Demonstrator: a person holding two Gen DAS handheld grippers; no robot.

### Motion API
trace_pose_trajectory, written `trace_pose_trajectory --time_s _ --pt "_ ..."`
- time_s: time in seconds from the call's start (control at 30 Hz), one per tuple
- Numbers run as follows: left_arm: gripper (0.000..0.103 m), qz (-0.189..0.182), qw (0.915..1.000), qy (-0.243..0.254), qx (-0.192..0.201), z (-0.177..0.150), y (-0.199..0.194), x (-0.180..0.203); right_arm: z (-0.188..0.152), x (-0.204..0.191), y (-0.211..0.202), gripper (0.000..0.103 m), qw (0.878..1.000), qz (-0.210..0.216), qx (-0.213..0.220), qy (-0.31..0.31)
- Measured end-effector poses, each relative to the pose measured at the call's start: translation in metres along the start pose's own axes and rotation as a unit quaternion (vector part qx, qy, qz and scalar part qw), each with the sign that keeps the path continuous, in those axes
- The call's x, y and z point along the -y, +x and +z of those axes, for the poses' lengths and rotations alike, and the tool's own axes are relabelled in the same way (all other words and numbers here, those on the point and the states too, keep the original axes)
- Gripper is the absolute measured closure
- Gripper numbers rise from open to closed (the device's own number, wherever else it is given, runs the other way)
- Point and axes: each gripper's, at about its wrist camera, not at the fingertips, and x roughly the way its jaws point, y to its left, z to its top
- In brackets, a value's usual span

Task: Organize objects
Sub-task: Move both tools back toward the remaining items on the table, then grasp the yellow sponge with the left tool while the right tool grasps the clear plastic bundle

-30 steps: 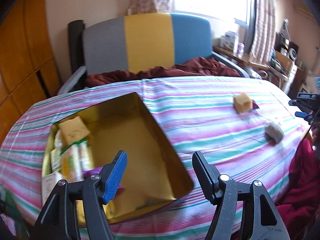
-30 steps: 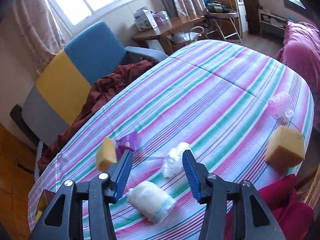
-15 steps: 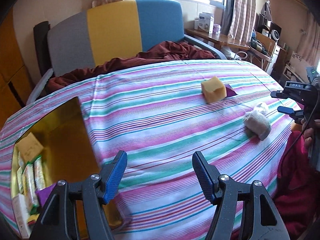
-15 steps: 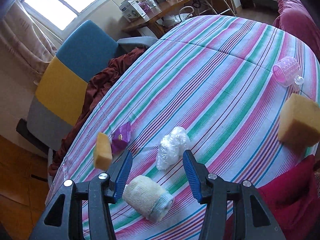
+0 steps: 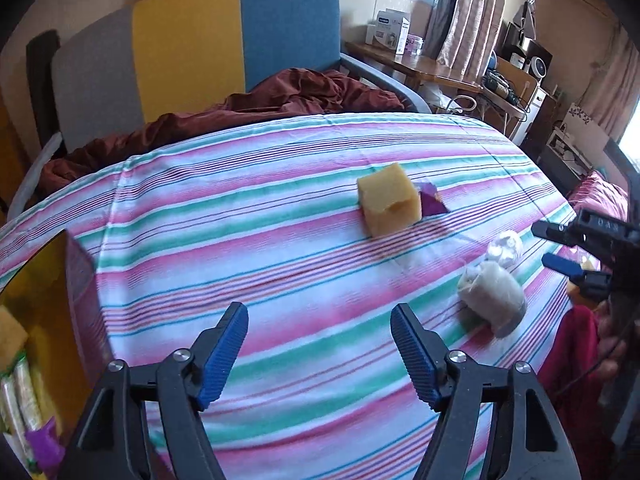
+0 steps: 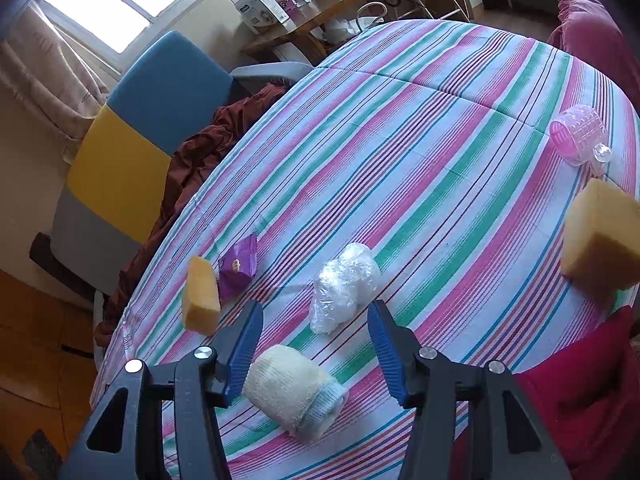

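Jaws just widened and empty, left gripper heads from the box toward the sponge. Right gripper, part open, hovers over the bandage roll beside that sponge; closing comes next

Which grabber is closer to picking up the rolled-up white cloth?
Right. The right gripper hangs just above the rolled cloth, jaws open around it. The left gripper has only bare striped tablecloth between its jaws; the roll lies off to its side.
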Motion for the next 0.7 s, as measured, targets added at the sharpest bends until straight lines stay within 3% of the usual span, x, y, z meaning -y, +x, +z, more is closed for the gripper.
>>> trace_pose_trajectory --time_s 0.37,0.7 --pt "0.021 -0.041 0.9991 0.008 -0.010 0.063 0.059 0.031 0.005 0.022 -0.004 0.043 0.997 0.036 0.003 0.064" --pt "0.017 -0.049 0.9984 -0.004 -0.029 0.097 0.117 0.049 0.004 0.016 0.003 0.042 0.997 0.046 -0.014 0.053"
